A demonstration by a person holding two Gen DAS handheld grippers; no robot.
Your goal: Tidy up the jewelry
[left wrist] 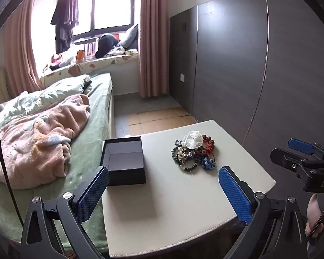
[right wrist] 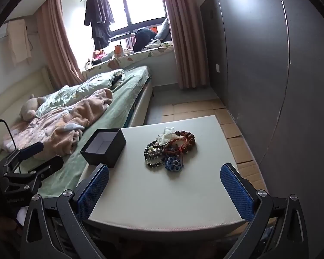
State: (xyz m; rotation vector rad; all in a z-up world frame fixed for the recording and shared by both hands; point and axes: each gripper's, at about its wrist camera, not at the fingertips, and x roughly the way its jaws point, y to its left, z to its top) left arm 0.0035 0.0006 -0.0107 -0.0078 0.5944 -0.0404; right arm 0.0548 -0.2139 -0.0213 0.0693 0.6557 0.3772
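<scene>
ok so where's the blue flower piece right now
The blue flower piece lies on the white table, at the near right edge of the jewelry pile, right of the open black box; the left view shows it there too.

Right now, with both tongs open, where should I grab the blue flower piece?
Probably take the blue flower piece by its petals, coming from above with the right tongs. It lies flat at the near edge of the jewelry pile, so its near side is free, while beads crowd its far side.
</scene>
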